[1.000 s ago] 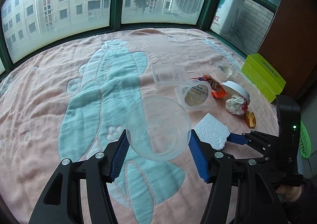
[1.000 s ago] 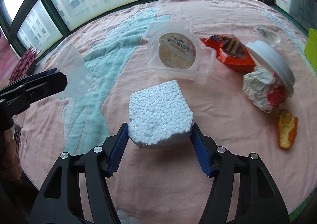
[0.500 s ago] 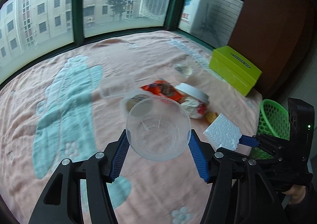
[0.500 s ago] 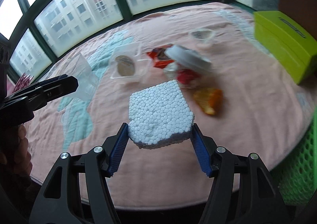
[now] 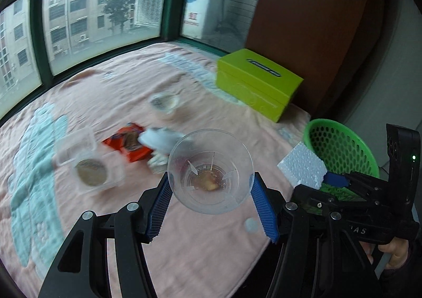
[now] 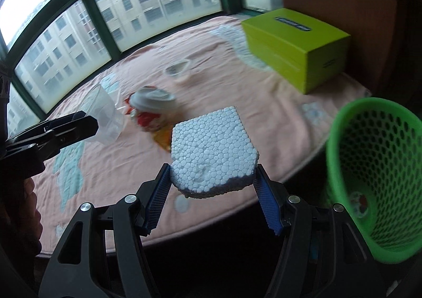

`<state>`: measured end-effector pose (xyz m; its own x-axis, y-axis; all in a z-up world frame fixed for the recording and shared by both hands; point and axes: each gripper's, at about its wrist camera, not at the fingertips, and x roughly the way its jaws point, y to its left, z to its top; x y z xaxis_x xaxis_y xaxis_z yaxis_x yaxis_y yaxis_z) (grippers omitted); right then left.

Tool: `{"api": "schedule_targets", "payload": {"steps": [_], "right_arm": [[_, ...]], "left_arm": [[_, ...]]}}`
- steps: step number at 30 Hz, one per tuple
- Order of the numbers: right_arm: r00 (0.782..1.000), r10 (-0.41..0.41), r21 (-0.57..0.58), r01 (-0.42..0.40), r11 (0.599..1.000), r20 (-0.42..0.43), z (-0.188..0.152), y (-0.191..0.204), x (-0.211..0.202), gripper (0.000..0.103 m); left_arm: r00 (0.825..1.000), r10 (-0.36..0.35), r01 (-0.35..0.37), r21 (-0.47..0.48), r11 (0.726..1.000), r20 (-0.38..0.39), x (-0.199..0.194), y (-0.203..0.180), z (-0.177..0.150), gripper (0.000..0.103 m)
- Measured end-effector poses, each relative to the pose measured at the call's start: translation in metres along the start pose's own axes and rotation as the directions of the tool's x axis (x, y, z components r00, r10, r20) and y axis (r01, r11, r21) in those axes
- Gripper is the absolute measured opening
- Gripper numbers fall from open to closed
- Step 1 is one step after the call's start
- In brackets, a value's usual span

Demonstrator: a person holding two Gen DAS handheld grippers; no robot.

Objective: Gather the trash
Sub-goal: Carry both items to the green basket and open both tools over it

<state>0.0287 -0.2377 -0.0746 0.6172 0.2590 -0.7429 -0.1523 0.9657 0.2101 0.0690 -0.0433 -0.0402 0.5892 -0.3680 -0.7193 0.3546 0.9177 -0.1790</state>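
Note:
My left gripper [image 5: 211, 193] is shut on a clear plastic cup [image 5: 211, 171], held above the pink blanket [image 5: 105, 92]. My right gripper [image 6: 212, 189] is shut on a white foam block [image 6: 213, 150], carried near the bed's edge. That foam block [image 5: 303, 166] and the right gripper show at the right of the left wrist view, just in front of a green mesh basket [image 5: 340, 145]. In the right wrist view the basket [image 6: 374, 145] stands to the right beyond the bed edge, with a small scrap inside. The cup [image 6: 105, 118] also shows at the left there.
On the blanket lie a red wrapper [image 5: 129, 145], a white lid with crumpled paper [image 5: 161, 139], a clear lidded tub [image 5: 89, 166] and a small clear cup [image 5: 164, 101]. A lime green box [image 5: 258, 81] sits at the far right by a brown wall.
Both grippers have swung to the right with the cup and the foam block still gripped. The green basket has come into view, and the trash on the blanket has slid to the left.

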Motion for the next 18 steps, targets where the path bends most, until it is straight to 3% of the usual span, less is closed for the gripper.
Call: {"api": "schedule_targets", "payload": {"steps": [9,18], "right_arm": [[0.993,-0.111,0.088,0.108,0.990,0.032,0.001,-0.067,-0.028,0.063],[0.972,-0.233,0.170,0.226,0.959,0.023,-0.008,-0.137,-0.049,0.063]], "left_arm": [[0.998,-0.067,0.068,0.065,0.996,-0.016,0.023,-0.052,0.020,0.058],[0.992,-0.120,0.123,0.133,0.984,-0.027,0.041,-0.102,0.042,0.058]]}}
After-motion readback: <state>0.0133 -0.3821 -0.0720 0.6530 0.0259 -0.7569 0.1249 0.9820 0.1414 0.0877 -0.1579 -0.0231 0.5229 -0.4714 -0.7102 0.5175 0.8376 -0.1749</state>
